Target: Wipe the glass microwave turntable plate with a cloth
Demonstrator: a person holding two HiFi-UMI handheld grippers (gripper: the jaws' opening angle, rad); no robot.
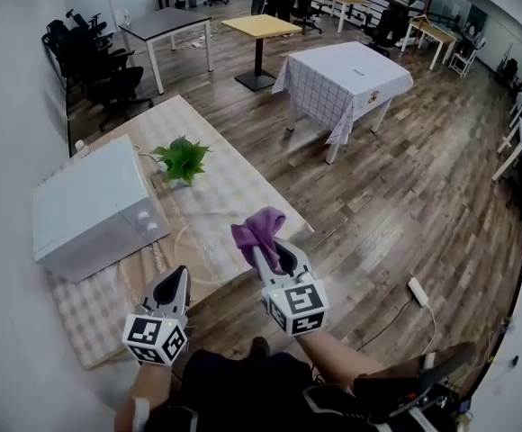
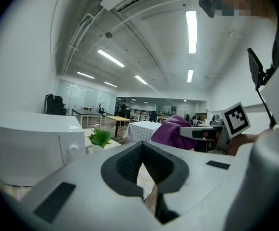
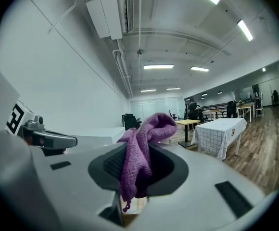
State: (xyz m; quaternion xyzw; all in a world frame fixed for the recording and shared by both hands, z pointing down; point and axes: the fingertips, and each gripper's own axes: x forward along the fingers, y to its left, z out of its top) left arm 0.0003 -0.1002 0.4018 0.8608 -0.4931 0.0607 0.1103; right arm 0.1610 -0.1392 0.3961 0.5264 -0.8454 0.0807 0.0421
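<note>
- The glass plate (image 1: 203, 250) lies flat on the checked table (image 1: 234, 187), just in front of the microwave (image 1: 90, 210) and near the table's front edge. It is clear and hard to see against the cover.
- The purple cloth (image 3: 138, 153) is clamped between the fingers of the right gripper (image 1: 268, 257), bunched into a knot above the plate's right side and not yet on it.
- The left gripper (image 1: 173, 288) hangs at the plate's near left side, its fingers slightly apart with nothing between them.
- Risk, as I judge it: an unsteadied plate may slide on the cover under a hard wipe and go towards the edge.
- Risk: the bunched cloth gives little wiping face, so the hard gripper tips could knock the glass.
- Nearby: a small green plant (image 1: 182, 160) stands behind the plate and a thin cable (image 1: 144, 273) lies to its left. Either may catch a wide stroke.
</note>
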